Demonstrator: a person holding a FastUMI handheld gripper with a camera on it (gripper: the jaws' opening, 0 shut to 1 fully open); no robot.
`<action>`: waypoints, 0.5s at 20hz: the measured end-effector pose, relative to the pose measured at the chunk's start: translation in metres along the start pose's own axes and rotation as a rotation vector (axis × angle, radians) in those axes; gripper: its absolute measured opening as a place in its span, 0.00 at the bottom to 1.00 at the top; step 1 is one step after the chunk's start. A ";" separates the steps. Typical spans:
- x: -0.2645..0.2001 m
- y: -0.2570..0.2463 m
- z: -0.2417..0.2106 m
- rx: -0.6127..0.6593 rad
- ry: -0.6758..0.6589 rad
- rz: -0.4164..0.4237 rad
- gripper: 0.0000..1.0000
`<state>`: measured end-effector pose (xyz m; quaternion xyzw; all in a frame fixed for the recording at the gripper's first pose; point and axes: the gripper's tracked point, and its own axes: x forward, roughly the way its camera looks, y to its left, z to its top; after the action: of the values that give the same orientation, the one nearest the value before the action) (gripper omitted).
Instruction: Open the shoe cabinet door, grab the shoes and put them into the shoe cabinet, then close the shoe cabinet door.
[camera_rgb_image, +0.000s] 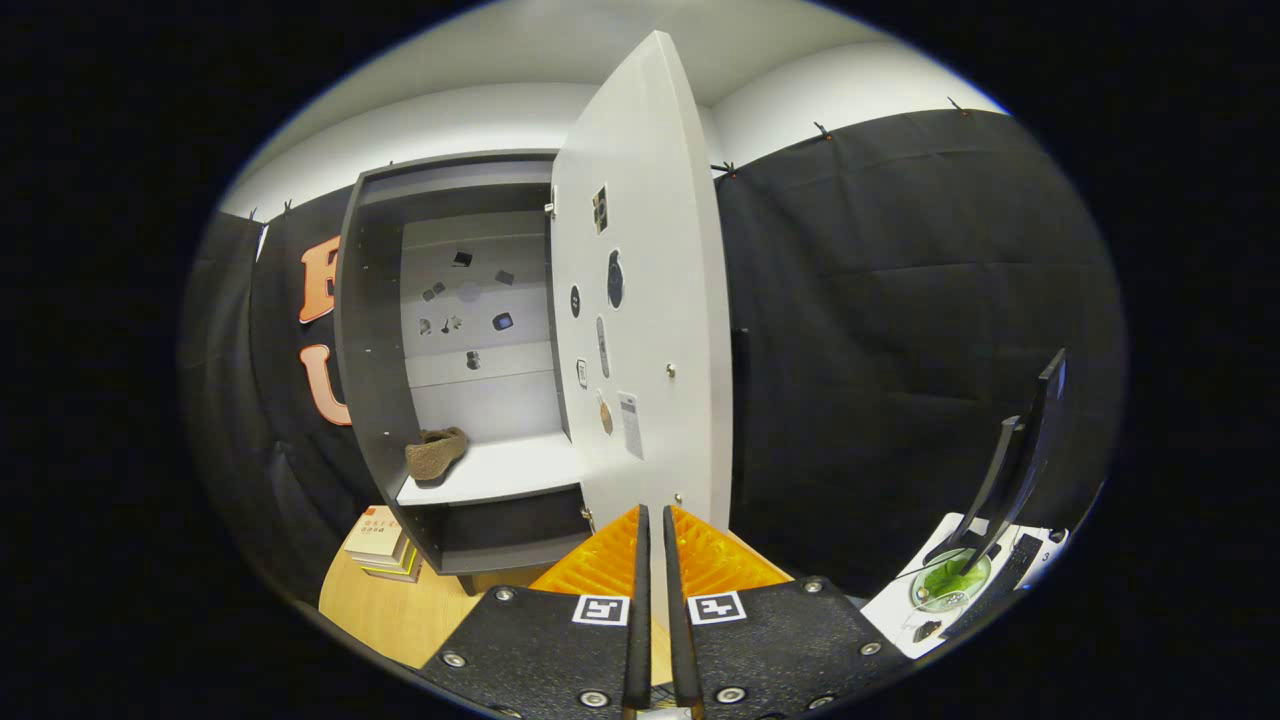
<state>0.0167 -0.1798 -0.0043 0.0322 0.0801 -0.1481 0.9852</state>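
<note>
The hand-held gripper (652, 520), fingers nearly closed and empty, faces the open shoe cabinet door (640, 300), a stiff, likely light panel best pushed at its free edge, while a soft brown shoe (436, 452) rests on the cabinet shelf (500, 470).

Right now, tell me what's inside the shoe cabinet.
One brown shoe sits on the shelf of the shoe cabinet. The open door hides the cabinet's right side. Gripper jaws nearly closed, empty.
</note>
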 end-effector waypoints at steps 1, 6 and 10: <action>-0.001 0.000 -0.001 -0.001 0.005 0.005 0.08; -0.002 0.002 -0.002 -0.003 0.032 0.038 0.08; 0.001 0.009 -0.017 -0.012 0.081 0.072 0.10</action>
<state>0.0180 -0.1701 -0.0209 0.0351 0.1196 -0.1105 0.9860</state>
